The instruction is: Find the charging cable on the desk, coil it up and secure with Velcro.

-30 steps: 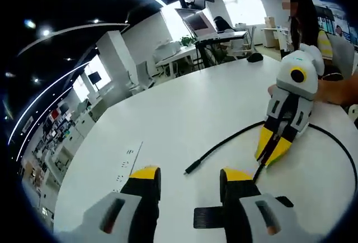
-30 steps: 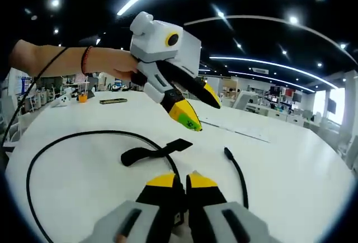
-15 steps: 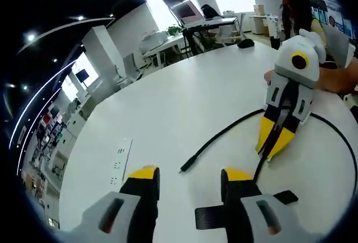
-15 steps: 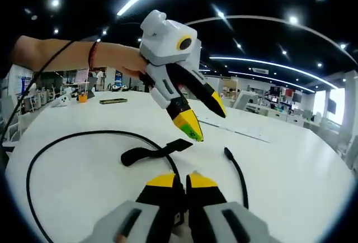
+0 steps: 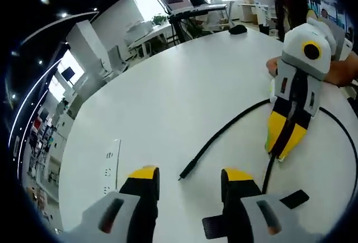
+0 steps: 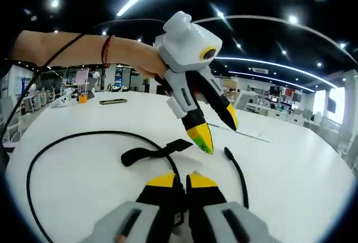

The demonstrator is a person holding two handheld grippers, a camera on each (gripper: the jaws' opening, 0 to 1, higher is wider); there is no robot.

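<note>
While the right gripper (image 6: 180,182) stays low with its jaws together on the black charging cable (image 6: 78,136), the left gripper (image 6: 215,134) has swung across and downward over the last second, so that its yellow tips now hang just above the cable's free end (image 6: 227,152). In the left gripper view its jaws stand apart, with that plug tip (image 5: 183,175) lying on the white counter (image 5: 168,98) between and just ahead of them. Judged from this, the approach to the loose end is nearly complete and no coiling has begun. The cable's free stretch runs from the plug tip back toward the right gripper (image 5: 288,134), its long axis diagonal across the left gripper view, the tip pointing toward the left gripper. Beyond the clamp, the remainder sweeps in one wide open loop over the counter. A Velcro strap (image 6: 154,151) lies flat inside that loop, near the right gripper.
</note>
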